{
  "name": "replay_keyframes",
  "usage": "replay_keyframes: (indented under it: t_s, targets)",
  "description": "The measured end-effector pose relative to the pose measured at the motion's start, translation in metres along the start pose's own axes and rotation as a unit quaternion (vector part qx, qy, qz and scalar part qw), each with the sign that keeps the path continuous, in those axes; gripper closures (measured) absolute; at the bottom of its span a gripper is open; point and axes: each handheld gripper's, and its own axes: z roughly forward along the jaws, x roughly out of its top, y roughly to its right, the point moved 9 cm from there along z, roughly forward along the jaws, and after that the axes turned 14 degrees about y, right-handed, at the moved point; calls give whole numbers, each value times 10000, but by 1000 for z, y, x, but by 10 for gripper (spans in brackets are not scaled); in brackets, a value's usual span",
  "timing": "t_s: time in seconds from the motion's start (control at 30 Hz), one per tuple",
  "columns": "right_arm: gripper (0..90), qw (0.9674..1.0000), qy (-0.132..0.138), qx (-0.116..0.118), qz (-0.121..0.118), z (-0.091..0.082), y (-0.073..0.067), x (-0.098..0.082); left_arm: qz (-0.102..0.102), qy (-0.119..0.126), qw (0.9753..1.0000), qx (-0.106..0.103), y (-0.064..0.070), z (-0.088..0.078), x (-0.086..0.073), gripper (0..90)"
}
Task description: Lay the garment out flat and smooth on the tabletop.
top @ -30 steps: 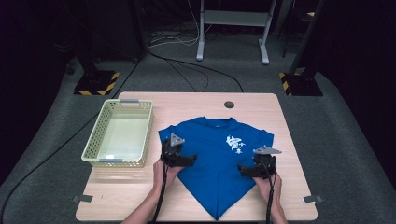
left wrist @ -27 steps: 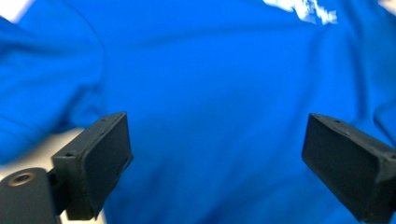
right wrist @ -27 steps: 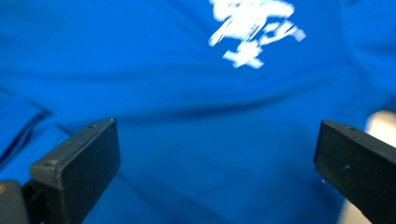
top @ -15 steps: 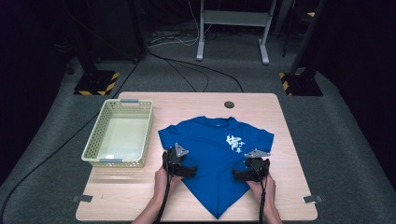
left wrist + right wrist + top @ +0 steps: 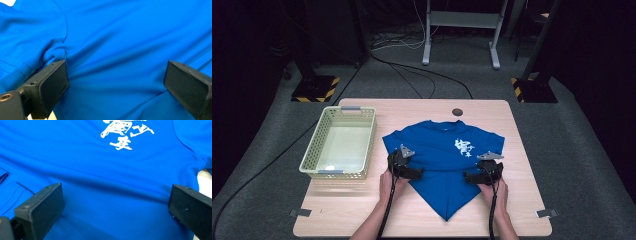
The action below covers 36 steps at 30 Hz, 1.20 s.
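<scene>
**Both grippers spread wide over the blue T-shirt**

The wooden table [image 5: 422, 215] carries a blue T-shirt [image 5: 442, 150] at centre, lower edges folded inward to a point at the near edge. A pale mesh basket [image 5: 362, 145] stands just beside its left sleeve. The left gripper [image 5: 418, 173] has just been opening; its jaws stand wide above the fabric, clamping nothing. The right gripper [image 5: 468, 177] is likewise spread wide, below the white print [image 5: 126, 132].

One blue T-shirt [image 5: 443, 155] is lying on the surface [image 5: 522, 200], and one pale green basket [image 5: 340, 144] is sitting beside it. Two tools are hovering over the shirt, the left tool [image 5: 418, 173] and the right tool [image 5: 468, 177], each in one hand.
</scene>
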Motion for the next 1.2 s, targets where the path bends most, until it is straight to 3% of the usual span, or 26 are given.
replay_keyframes:
  t_s: [0.23,0.33,0.4,0.5,0.57,0.67,0.8,1.03,1.2]
  targets:
    - [0,10000,9,4,12,-3,1,-1,8,-19,10000,20,0,-1,-1,54]
    - [0,9998,136,18,115,-17,-5,5,8,-15,10000,24,0,-1,-1,53]
    - [11,9995,295,116,83,-31,-19,15,8,-13,10000,29,0,-1,-1,53]
    - [87,9986,318,412,-44,-42,-52,22,16,-10,10000,32,0,-1,-1,53]
    - [164,9978,167,627,-159,-38,-73,19,19,-9,10000,34,0,-1,-1,54]
    - [290,9976,-88,623,-297,-23,-90,12,27,-2,10000,40,1,-1,-1,54]
    - [431,9983,-249,478,-203,-11,-93,5,19,-5,10000,36,0,-1,-1,53]
    - [653,9990,50,400,-181,-19,-91,1,14,-8,10000,37,0,-1,-1,54]
    - [763,9988,100,464,-82,-23,-87,-2,10,-5,10000,36,0,-1,-1,55]
